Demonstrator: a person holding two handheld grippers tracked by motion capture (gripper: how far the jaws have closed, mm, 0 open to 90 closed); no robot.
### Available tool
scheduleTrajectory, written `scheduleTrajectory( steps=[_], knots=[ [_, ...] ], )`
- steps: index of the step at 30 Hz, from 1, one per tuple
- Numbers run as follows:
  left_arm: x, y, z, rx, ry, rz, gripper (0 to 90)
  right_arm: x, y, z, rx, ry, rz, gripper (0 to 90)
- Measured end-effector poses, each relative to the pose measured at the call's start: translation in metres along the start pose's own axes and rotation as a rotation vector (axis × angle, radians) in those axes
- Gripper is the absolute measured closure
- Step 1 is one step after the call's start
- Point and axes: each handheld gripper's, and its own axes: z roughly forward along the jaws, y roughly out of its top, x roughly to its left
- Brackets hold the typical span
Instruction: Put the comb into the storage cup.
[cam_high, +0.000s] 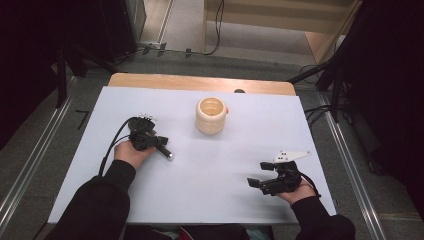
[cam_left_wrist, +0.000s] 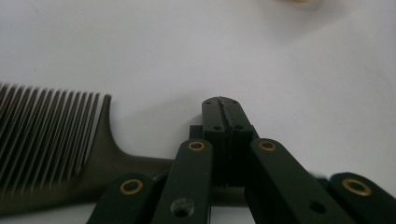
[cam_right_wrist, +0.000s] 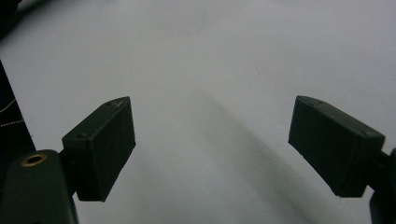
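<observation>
Held lt gripper (cam_high: 167, 154) low at table's (cam_high: 225, 165) 9 o'clock, jaws pressed shut, nothing seen betw. tips. Spotted dark comb (cam_left_wrist: 51, 140) flat at jaws' 8 o'clock, handle running under linkage, prob. lined up for a pick. Held rt gripper (cam_high: 259, 174) at 5 o'clock, jaws wide apart, empty, likely on standby. Noted cream ribbed cup (cam_high: 212, 124) at 12 o'clock, apparently empty, well apart from both.
</observation>
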Motion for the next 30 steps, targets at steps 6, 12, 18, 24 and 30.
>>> scheduleTrajectory(
  steps=[6,12,18,24,30],
  knots=[
    [-0.002,-0.005,-0.003,0.013,-0.019,0.004,89.9,0.0,0.0,0.0,0.001,0.001,0.001,13.0],
    [-0.004,-0.008,-0.005,0.025,-0.025,0.009,89.8,0.0,0.0,0.001,0.004,0.002,0.001,13.0],
    [-0.008,-0.013,-0.009,0.044,-0.03,0.016,89.8,0.0,0.0,0.001,0.006,0.002,0.0,13.0],
    [-0.008,-0.018,-0.013,0.058,-0.028,0.022,89.7,0.0,0.0,0.001,0.014,0.002,0.001,13.0],
    [-0.008,-0.023,-0.018,0.071,-0.027,0.025,89.5,0.0,0.0,0.001,0.014,0.004,-0.002,13.0]
  ],
)
